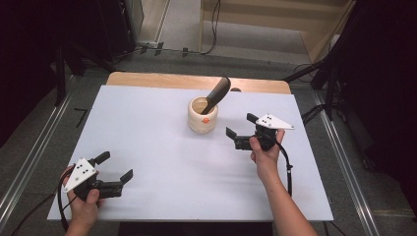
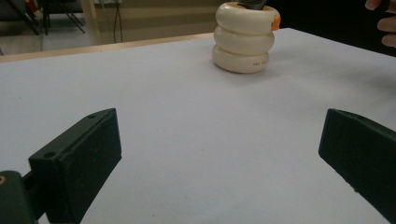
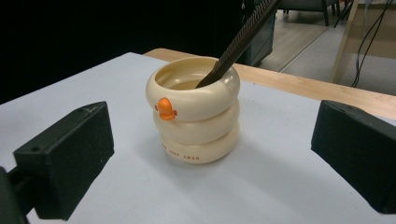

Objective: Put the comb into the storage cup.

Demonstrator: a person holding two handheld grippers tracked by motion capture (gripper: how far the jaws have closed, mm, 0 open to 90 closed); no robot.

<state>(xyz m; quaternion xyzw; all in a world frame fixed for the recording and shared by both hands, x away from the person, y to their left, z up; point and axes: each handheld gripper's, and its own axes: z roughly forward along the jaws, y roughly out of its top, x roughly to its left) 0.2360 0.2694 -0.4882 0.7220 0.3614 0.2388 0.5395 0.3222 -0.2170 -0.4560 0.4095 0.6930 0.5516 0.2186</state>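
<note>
A cream ringed cup (image 1: 202,115) with a small orange beak stands upright on the white table (image 1: 162,147), toward the back middle. A dark comb-like tool (image 1: 218,93) leans out of it to the right. My right gripper (image 1: 241,126) hovers open just right of the cup, jaws pointing at it; in its own view the cup (image 3: 194,112) and the tool (image 3: 240,39) sit between the open jaws, a short way off. My left gripper (image 1: 114,166) rests open at the front left, far from the cup (image 2: 244,37).
A bare wooden strip (image 1: 196,81) runs along the table's far edge. Dark stands and cables lie on the floor beyond (image 1: 314,73). Wide bare white surface lies between the two grippers.
</note>
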